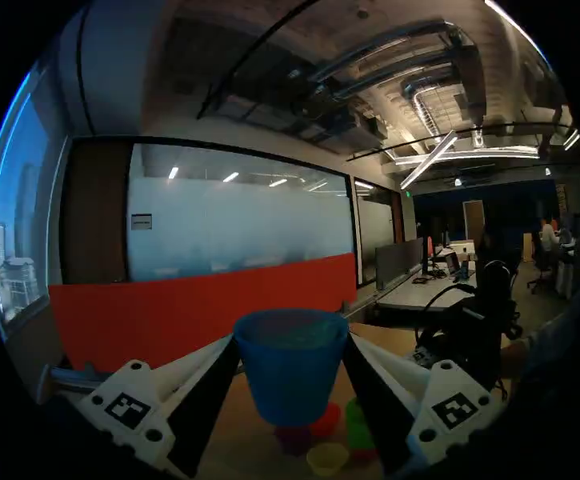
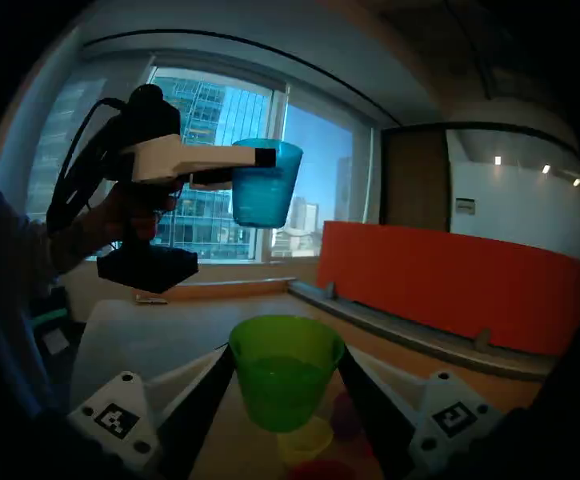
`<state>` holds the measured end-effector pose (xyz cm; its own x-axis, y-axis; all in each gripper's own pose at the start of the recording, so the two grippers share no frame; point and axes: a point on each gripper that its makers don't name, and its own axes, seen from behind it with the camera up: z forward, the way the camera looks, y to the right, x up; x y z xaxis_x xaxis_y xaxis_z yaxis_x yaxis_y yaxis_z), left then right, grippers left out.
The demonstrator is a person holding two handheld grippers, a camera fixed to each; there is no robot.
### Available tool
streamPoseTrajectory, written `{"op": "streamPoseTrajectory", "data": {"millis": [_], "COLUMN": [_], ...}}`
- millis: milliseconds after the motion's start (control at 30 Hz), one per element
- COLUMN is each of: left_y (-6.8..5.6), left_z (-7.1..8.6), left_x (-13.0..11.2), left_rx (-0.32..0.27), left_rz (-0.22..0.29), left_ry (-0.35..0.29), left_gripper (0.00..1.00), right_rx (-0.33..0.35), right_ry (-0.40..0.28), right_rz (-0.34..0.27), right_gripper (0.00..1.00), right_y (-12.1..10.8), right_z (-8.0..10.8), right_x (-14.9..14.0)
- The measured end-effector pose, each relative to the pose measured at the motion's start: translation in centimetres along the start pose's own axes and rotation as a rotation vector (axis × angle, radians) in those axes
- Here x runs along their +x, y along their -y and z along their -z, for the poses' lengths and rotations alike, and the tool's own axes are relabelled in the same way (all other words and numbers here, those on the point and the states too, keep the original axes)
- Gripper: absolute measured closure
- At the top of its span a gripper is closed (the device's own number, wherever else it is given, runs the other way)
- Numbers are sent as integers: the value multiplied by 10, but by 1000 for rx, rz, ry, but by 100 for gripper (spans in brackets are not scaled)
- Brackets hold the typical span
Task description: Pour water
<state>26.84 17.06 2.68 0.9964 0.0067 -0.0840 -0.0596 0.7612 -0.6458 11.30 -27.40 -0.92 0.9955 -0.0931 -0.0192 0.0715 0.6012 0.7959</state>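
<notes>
Blue plastic first: the blue cup (image 1: 290, 372) sits at the bottom centre of the left gripper view. The left gripper (image 1: 291, 344) has both fingers pressed against its sides, so it's clamped on it. The cup is upright, rim up, and lifted clear of the wooden table (image 1: 242, 432). Right under it, along the bottom edge of the frame, a little yellow cup (image 1: 327, 458) and a red cup (image 1: 294, 436) stand on the wood.

Same deal in the right gripper view. The green cup (image 2: 286, 376) is lower centre, and the right gripper (image 2: 286, 352) has a finger tight on each side of it. It's upright too. The lower half looks a shade darker, but honestly I can't tell if that's water.

The blue cup also shows up in the upper left of this frame, pinched near its rim at the tip of the white fingers. A hand (image 2: 126, 212) is wrapped around the grip, with black cables hanging off the back. It's higher than the green cup, off to the left and well apart from it, about level rather than tipped. An orange panel (image 2: 450, 280) runs along the right side, and a window (image 2: 210, 120) with towers fills the upper left behind the blue cup.
</notes>
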Motion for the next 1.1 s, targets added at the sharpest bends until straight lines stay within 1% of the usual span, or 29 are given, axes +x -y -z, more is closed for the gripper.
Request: {"op": "streamPoseTrajectory", "data": {"millis": [400,800,1100], "left_y": [11,10,8], "left_z": [11,15,20], "left_x": [-29,-48,-67], "left_rx": [23,23,25], "left_rz": [16,27,28], "left_ry": [28,45,72], "left_gripper": [14,14,14], "right_rx": [-63,-117,-151], "right_ry": [24,29,39], "right_rz": [2,-17,-17], "right_gripper": [8,8,8], "right_y": [-25,-46,-62], "right_z": [24,48,64], "right_x": [-3,-3,-2]}}
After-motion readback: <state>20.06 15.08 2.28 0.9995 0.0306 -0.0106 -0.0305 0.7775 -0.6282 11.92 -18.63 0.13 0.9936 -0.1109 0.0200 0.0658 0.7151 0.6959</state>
